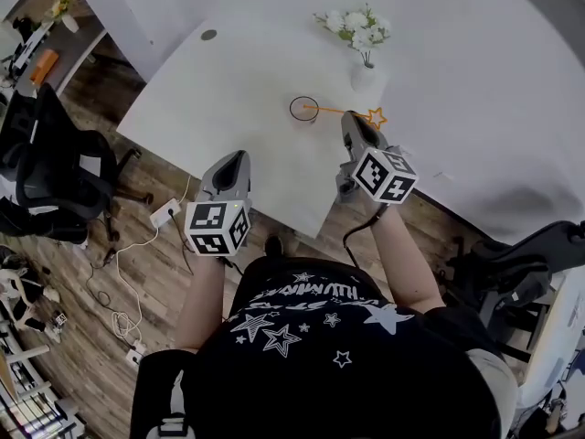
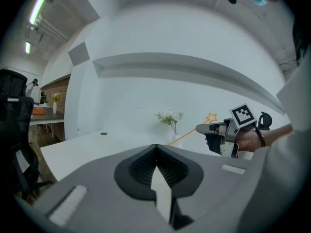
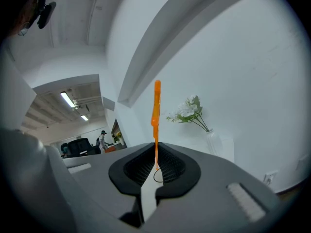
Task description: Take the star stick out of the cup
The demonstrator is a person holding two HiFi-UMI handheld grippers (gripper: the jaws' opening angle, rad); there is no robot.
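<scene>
One white table (image 1: 228, 90) bearing cup (image 1: 303, 109); wood floor (image 1: 137, 273).

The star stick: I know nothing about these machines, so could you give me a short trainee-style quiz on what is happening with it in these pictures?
1. True or false: the left claw is holding the star stick.
2. Pick one: what stands on the white table just beyond the stick? A) a vase of white flowers B) a laptop C) a bowl of fruit
3. Fill in: the right claw is shut on the stick near its star end, and the stick's plain end reaches the ___.

Key:
1. False. The left claw is shut with nothing in it.
2. A
3. cup
</scene>
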